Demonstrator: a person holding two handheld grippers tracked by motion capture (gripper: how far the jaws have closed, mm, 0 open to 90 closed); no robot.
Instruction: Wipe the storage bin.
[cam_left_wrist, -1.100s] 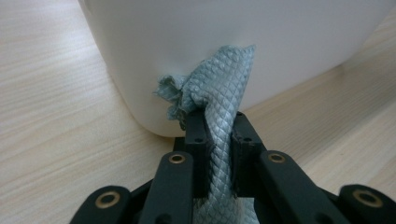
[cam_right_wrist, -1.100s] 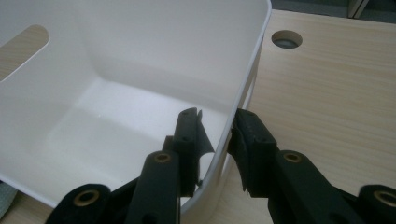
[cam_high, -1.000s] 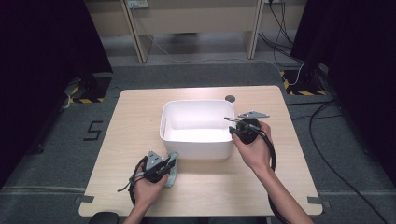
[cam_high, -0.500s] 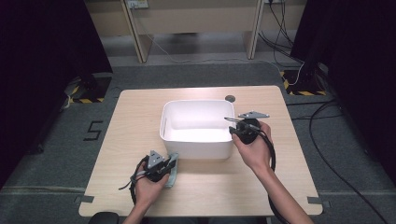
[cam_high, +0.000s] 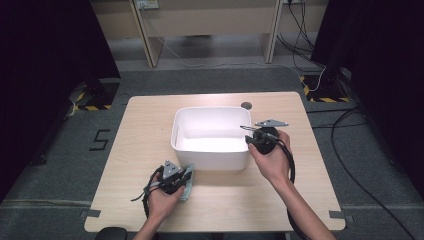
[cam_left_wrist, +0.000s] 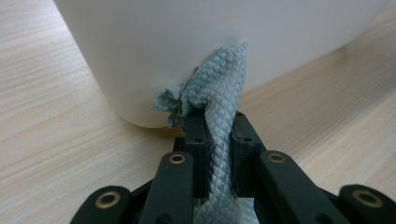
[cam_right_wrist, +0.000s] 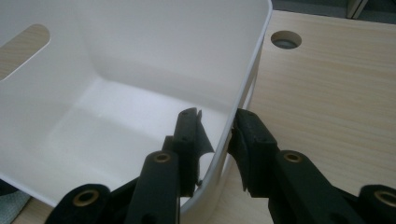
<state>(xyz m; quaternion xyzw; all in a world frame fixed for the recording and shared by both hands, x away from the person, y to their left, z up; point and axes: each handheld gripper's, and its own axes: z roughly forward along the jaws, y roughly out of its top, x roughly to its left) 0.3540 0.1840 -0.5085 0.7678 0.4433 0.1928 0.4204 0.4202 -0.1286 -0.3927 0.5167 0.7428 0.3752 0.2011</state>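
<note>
- The large white plastic tub (cam_high: 212, 135) with rounded corners is set near the middle of the pale wooden table (cam_high: 125, 150), its open side up, so that its outer wall can be reached from the near edge.
- The right gripper (cam_high: 254, 138) is placed over the tub's right-hand rim: in the right gripper view one black jaw stands inside the wall and the other outside it, closed on the thin wall (cam_right_wrist: 236, 112). The rim is judged to be pinched so that the tub is steadied against sliding while it is worked on.
- The left gripper (cam_high: 181, 176) is clenched on a blue-grey quilted cleaning cloth (cam_left_wrist: 219, 126); the folded cloth is squeezed between the two pads and a bunched tip sticks out ahead of them.
- That tip is pressed against the tub's outer wall low down, close to its rounded front-left corner (cam_left_wrist: 140, 93), which suggests that the outside is being wiped.
- The cloth is gripped well back, leaving soft material forward, probably so that fabric rather than hard jaws meets the plastic.
- In the high view the cloth (cam_high: 189, 177) lies by the left hand (cam_high: 165, 197), partly on the table in front of the tub.
</note>
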